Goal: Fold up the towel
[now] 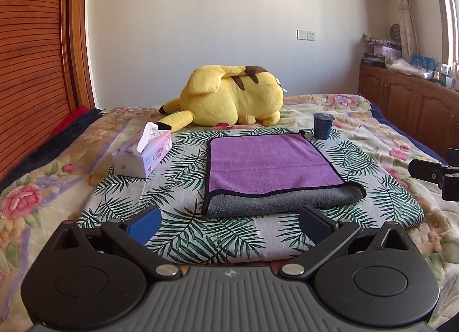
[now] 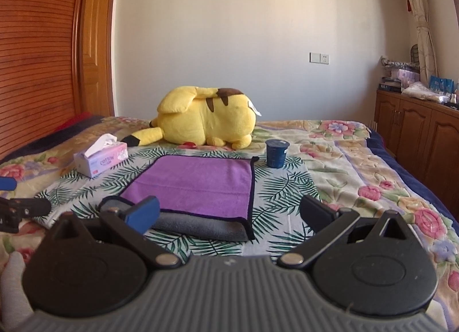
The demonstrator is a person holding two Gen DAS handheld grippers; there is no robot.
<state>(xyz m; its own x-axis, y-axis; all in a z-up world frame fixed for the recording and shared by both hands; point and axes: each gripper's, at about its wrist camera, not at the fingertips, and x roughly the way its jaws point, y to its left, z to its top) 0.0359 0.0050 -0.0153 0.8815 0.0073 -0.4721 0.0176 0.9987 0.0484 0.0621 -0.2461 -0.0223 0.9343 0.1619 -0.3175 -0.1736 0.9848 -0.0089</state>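
The towel (image 1: 272,168), purple over grey, is lying once-folded at frame centre on the bed (image 1: 43,183). Both the left gripper (image 1: 229,217) and right gripper (image 2: 229,211) are hovering with jaws spread, gripping nothing. Pinching one layer only risks undoing the fold; the cup (image 1: 322,130) is sitting near

Left tongs (image 1: 229,224) spread wide, holding nothing. Right tongs (image 2: 229,217) likewise spread wide, level, empty.
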